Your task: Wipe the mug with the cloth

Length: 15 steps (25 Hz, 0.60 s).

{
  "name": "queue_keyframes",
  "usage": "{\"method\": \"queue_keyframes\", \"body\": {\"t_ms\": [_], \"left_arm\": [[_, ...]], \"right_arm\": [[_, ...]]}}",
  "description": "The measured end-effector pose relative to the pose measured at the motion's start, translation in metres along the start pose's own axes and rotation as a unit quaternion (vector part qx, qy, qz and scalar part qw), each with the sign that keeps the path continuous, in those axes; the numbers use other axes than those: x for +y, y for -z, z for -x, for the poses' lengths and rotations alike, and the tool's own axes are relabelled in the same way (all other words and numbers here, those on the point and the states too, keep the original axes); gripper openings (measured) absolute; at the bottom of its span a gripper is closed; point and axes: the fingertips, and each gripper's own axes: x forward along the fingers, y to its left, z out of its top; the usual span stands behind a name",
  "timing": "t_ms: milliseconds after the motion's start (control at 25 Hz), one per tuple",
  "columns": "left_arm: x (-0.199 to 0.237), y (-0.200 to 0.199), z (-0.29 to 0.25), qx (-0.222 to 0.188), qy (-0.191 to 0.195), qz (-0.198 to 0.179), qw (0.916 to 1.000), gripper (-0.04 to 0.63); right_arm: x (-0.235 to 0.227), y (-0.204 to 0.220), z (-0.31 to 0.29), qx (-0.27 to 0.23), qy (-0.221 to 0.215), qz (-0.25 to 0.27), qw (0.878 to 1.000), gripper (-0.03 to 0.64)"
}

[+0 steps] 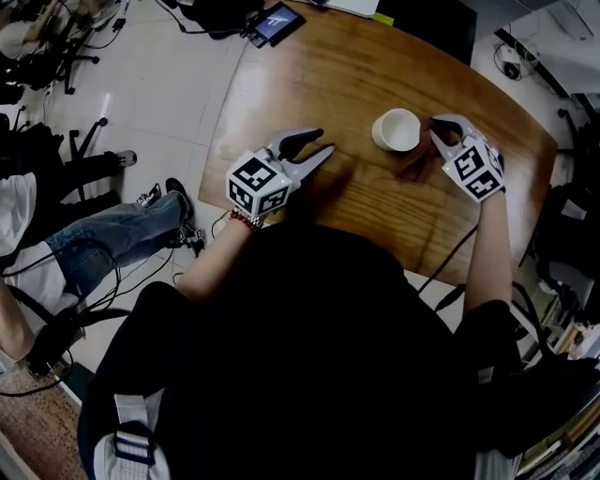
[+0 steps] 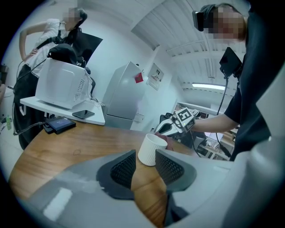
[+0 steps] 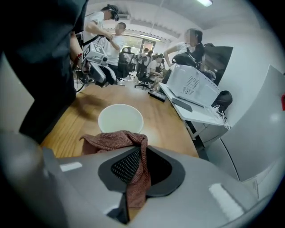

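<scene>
A rounded, glossy brown wooden table fills the middle of the head view, standing on a pale tiled floor strewn with dark cables. At the table's far edge lies a dark tablet with a lit blue screen. A person in blue jeans sits off the table's left side.

The white ceramic mug stands upright on the table, mouth up. The reddish-brown woven cloth is bunched just beside it on the right. The right gripper is clamped together on that cloth. In the right gripper view a strip of the cloth hangs down between the pads and the rest spreads toward the mug's near rim. Whether cloth and mug touch I cannot tell.

The left gripper sits low over the wood, well apart from the mug. Its jaws stand apart with only bare table between them, and the mug shows beyond the tips.

Past the table stands a white side shelf carrying a boxy white appliance and a dark phone. A tall white cabinet stands by the pale wall. Other people and black office chairs crowd the room's far end.
</scene>
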Motion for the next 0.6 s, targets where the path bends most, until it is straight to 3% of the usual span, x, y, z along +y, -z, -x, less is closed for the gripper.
{"method": "queue_keyframes", "body": {"t_ms": [600], "left_arm": [[0.002,0.014,-0.018,0.022,-0.008,0.011,0.9997,0.133]], "right_arm": [[0.006,0.016,-0.033,-0.018,-0.07,0.024,0.997,0.043]]}}
